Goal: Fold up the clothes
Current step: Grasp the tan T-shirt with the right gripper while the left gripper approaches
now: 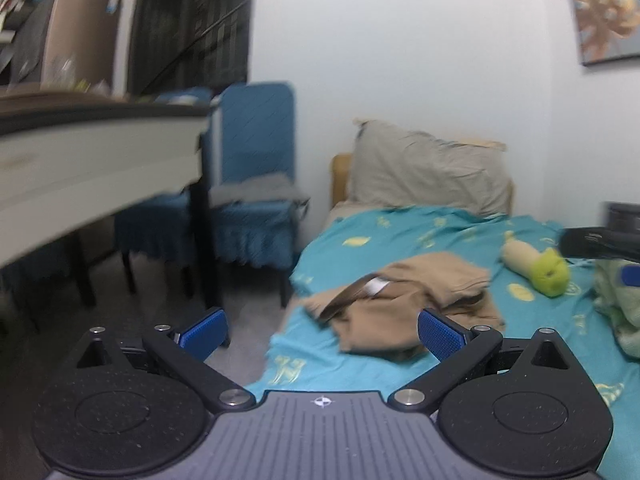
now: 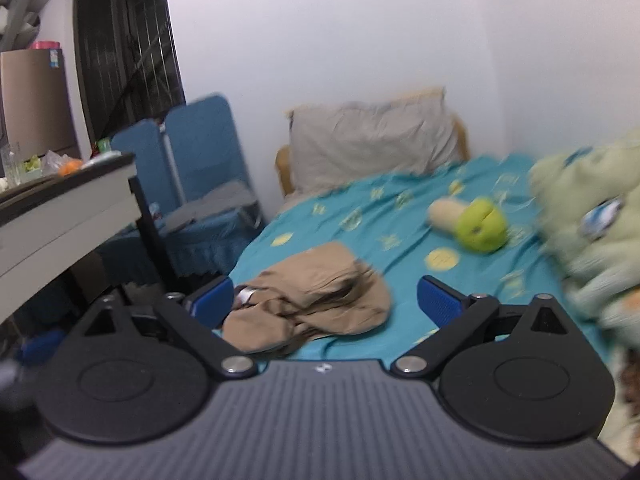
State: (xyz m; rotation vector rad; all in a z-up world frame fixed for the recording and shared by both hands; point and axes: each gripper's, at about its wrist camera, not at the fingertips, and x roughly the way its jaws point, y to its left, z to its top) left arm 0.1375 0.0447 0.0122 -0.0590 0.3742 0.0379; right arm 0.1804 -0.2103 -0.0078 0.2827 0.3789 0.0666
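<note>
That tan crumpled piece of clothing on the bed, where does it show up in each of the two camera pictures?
Left wrist view: the tan garment lies just right of centre, low on the teal bedsheet, beyond the open blue fingers.
Right wrist view: the tan garment lies left of centre, near the left blue finger.
Shared landmark: the green and cream plush toy, right of the garment in both.

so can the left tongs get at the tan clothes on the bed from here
Probably yes. The left tongs are open and empty, and the tan clothes lie crumpled just ahead on the teal bedsheet with nothing between them; the green plush toy sits off to the side.
</note>
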